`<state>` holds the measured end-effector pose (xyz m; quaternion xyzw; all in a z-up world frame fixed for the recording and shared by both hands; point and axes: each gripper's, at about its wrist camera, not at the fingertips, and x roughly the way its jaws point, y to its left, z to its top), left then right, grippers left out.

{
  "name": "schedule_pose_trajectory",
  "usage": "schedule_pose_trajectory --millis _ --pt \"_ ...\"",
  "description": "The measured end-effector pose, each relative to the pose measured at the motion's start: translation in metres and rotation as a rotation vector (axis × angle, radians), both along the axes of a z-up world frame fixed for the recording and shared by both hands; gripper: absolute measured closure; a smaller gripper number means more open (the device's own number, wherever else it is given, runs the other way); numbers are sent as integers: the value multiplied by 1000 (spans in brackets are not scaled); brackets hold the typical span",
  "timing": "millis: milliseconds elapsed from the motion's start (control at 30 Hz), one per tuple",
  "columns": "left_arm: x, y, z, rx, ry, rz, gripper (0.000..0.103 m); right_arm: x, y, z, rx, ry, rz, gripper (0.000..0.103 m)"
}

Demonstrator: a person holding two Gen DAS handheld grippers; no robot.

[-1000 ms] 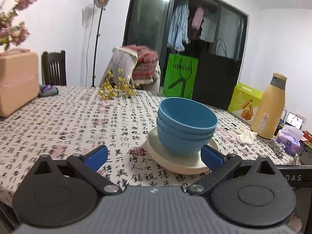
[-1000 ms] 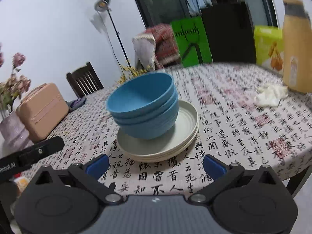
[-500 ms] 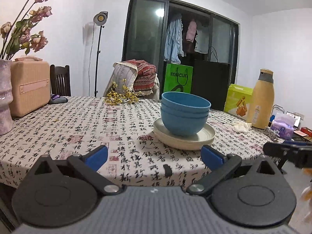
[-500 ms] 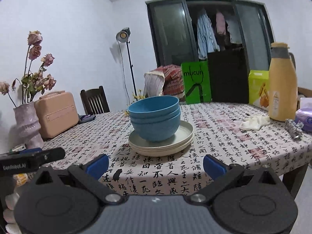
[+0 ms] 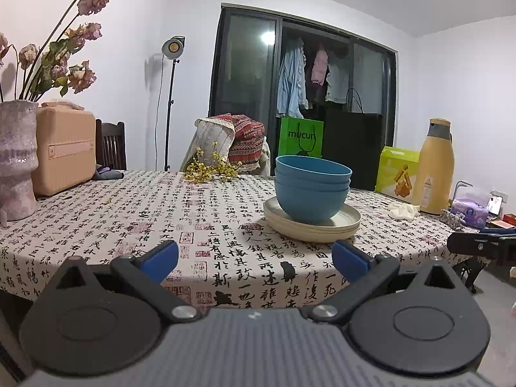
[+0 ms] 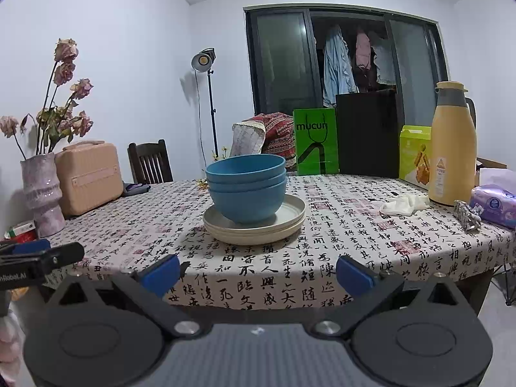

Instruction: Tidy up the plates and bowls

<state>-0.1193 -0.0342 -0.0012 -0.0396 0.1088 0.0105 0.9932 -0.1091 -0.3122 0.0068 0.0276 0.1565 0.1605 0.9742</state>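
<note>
Tablecloth [image 5: 135, 213] carries bowls [image 5: 312, 187] on plates [image 5: 311, 227]; both hand-held grippers gape, empty.

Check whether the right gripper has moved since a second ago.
Yes. The right gripper has pulled back and down from the blue bowls: they and the plates now look smaller and farther away, with the table edge in view.

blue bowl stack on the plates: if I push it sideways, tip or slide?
Probably slides: the blue bowl stack looks squat, nested three deep, on smooth cream plates. A push near the top rim might tilt the upper bowl instead. The plates' raised rim would likely stop it.
</note>
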Motion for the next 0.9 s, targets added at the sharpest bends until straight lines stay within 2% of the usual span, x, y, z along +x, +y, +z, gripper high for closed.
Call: schedule_pose_trajectory --millis 900 --pt "-7 -5 0 16 -31 -12 0 -2 2 -5 -3 6 11 0"
